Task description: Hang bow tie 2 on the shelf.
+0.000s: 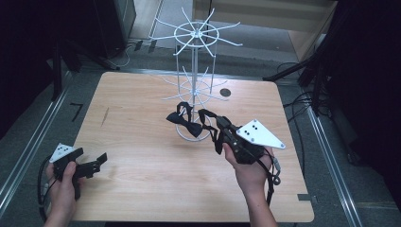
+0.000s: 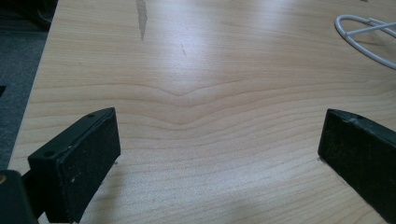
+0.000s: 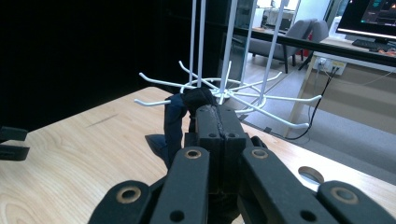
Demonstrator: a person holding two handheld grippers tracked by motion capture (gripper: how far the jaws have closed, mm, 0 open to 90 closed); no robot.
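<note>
Gripped tight in the right gripper [image 1: 218, 124], whose jaws are pressed fully together, is the strap of a black bow tie [image 1: 185, 122]; the bow itself hangs beside the pole of the white wire display rack [image 1: 195, 61], near its lower ring of hooks. Beneath it all, the pale wooden table [image 1: 142, 142] takes up most of the room in sight, bare-grained, with a dark streak toward its far left and a round cable hole [image 1: 225, 92] behind the rack's base. Grey floor and dark shelving surround it; through the right gripper view I think I make out a desk and a lit monitor [image 3: 371, 16] beyond, though it is blurred. Down at the near left corner, the left gripper [image 1: 94, 161] hovers low, jaws spread wide, nothing between them.
</note>
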